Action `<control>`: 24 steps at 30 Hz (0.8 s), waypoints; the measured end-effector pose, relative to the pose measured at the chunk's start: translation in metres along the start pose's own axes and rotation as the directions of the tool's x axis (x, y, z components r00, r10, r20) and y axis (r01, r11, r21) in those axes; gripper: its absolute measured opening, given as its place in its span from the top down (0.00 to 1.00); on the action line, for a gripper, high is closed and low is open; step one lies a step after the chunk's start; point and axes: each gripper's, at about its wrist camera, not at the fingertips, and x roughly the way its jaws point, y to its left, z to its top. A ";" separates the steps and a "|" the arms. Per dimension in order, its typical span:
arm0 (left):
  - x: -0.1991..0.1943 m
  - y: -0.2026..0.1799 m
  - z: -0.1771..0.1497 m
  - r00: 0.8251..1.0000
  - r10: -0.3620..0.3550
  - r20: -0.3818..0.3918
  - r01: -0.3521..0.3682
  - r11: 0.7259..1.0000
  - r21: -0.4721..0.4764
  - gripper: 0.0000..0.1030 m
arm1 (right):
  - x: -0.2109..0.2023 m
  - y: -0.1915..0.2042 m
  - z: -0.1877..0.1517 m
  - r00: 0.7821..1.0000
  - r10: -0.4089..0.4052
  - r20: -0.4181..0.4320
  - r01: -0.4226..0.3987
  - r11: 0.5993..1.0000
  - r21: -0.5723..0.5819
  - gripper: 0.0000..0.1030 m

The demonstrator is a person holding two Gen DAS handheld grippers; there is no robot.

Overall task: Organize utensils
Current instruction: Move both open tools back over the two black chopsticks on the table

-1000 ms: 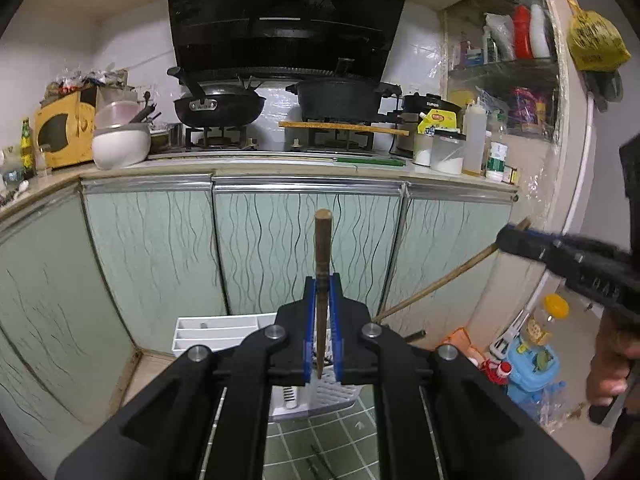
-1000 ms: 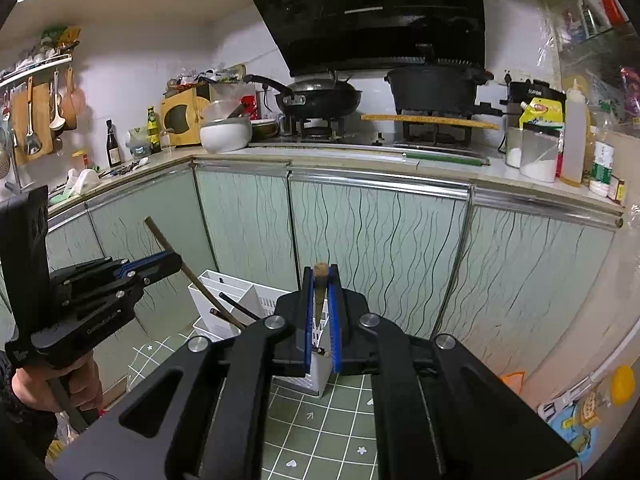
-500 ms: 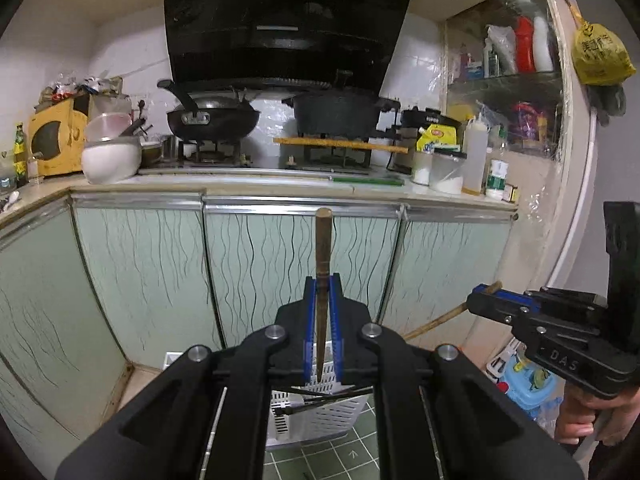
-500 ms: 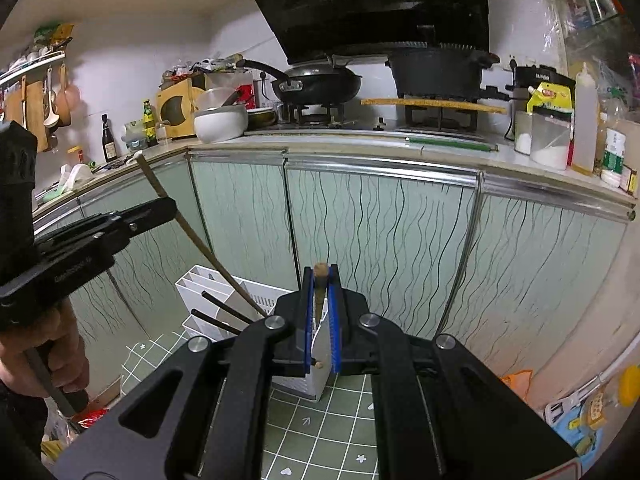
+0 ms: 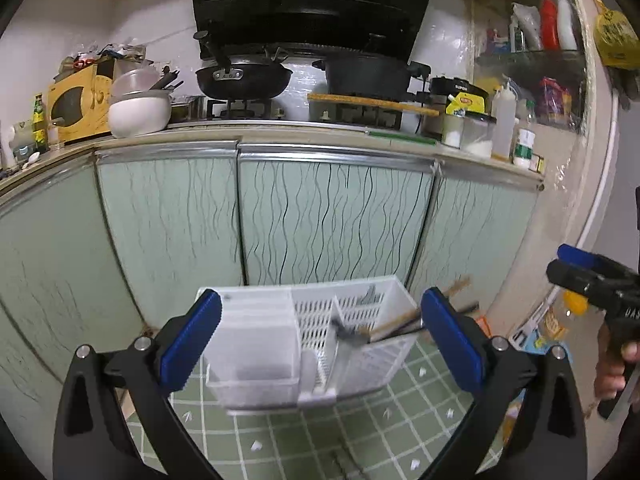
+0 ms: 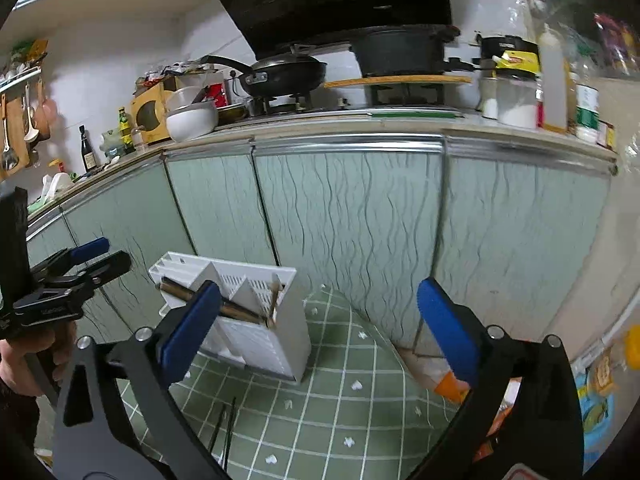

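Left wrist view: the left gripper (image 5: 320, 336) has its jaws spread wide apart, holding nothing, either side of a white utensil caddy (image 5: 308, 344) standing on the green tiled floor (image 5: 360, 432) against the cabinet doors (image 5: 332, 216); wooden chopsticks (image 5: 404, 322) lean out of its right compartment

Right wrist view: the right gripper (image 6: 318, 330) is likewise wide apart and bare; the caddy (image 6: 260, 320) holds a wooden-handled utensil (image 6: 184, 291) lying across its top

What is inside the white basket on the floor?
The white basket has compartments. Brown and dark chopsticks lean in the right-hand ones, their ends sticking out over the rim. The left compartment has solid walls, and the basket's bottom is hidden, so nothing more can be told.
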 end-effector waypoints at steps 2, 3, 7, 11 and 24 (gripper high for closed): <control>-0.011 0.002 -0.010 1.000 0.004 -0.010 -0.004 1.000 -0.007 0.05 | -0.008 0.003 -0.010 1.000 -0.009 -0.006 0.009 1.000 -0.021 0.08; -0.016 0.003 -0.014 1.000 0.001 -0.016 -0.001 1.000 -0.010 0.05 | -0.012 0.005 -0.016 1.000 -0.010 -0.011 0.010 0.999 -0.031 0.08; -0.036 0.000 -0.031 0.999 0.011 -0.033 -0.011 1.000 -0.005 0.05 | -0.030 0.014 -0.034 1.000 -0.008 -0.018 0.007 0.999 -0.042 0.08; -0.057 -0.005 -0.046 0.999 0.022 -0.036 -0.022 1.000 -0.005 0.05 | -0.047 0.022 -0.047 1.000 -0.005 -0.020 0.004 0.999 -0.045 0.08; -0.097 -0.012 -0.097 0.998 0.022 -0.052 -0.023 0.999 -0.029 0.05 | -0.074 0.046 -0.104 0.998 0.000 -0.058 -0.004 0.997 -0.075 0.08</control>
